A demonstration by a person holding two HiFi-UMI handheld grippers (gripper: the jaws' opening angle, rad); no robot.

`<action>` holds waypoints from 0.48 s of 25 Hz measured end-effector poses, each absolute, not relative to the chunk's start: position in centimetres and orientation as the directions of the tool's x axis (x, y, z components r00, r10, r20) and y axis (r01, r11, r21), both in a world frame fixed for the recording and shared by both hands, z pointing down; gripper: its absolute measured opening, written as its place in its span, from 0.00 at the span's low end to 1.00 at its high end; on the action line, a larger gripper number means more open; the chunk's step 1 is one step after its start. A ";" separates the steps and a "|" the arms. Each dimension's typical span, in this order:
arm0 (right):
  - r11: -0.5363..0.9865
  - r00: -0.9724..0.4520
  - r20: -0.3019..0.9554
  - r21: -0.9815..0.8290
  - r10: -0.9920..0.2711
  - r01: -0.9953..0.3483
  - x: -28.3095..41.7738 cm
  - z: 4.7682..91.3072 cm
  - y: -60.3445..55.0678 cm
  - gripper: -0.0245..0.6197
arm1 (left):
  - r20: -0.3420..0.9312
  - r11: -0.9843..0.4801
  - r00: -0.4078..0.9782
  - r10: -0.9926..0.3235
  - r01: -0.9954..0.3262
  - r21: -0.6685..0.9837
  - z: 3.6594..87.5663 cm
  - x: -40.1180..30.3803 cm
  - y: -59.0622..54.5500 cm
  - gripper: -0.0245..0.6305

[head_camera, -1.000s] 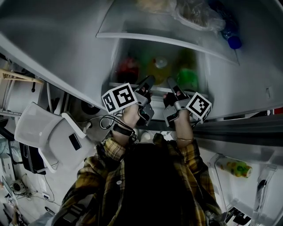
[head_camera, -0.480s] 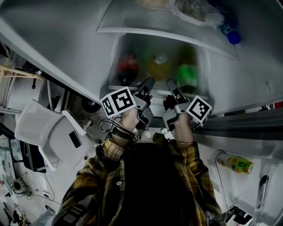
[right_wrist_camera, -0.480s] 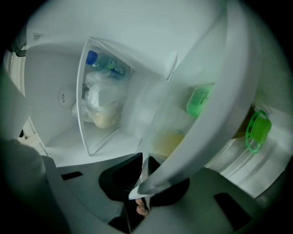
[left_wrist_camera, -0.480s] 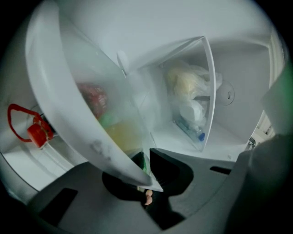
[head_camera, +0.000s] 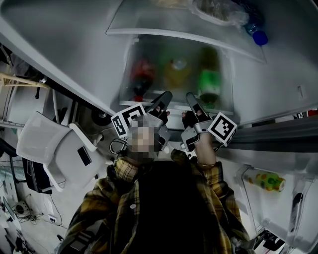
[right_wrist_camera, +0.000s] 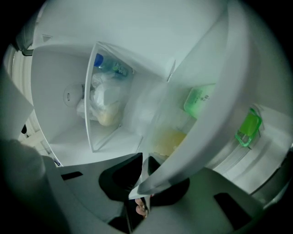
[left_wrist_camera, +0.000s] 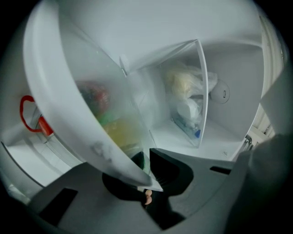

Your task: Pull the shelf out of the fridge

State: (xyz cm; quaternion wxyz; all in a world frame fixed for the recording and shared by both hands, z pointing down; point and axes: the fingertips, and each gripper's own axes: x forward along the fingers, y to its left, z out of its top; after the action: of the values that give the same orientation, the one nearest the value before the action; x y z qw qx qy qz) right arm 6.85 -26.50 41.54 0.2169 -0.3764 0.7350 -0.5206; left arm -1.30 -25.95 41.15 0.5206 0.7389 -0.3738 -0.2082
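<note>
The left gripper (head_camera: 164, 97) and the right gripper (head_camera: 193, 100) are each clamped side by side on the front lip of the frosted shelf (head_camera: 174, 85). It sits low in the open fridge (head_camera: 258, 89), under a glass shelf (head_camera: 144, 25). A red bottle (head_camera: 141, 74), a yellow bottle (head_camera: 178, 69) and a green bottle (head_camera: 208, 79) show blurred behind its front wall.

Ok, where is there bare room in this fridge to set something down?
Bare: the left end of the upper glass shelf, beside the bags and blue-capped bottle. Crowded: the lower shelf, clamped by left gripper and right gripper, filled across by red bottle, yellow item, green bottle.
</note>
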 end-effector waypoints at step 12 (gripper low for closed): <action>0.217 -0.634 0.046 -0.918 -0.772 -0.330 6.7 40.7 -23.9 0.13 | 0.068 -0.187 0.639 -0.766 -0.322 0.928 41.0 -1.1 -23.3 0.12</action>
State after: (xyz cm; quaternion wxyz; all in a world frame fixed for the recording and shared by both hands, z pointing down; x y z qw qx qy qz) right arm 6.68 -23.90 40.71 0.2182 -0.3680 0.7490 -0.5059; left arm -1.14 -23.25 40.97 0.5210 0.7405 -0.3674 -0.2128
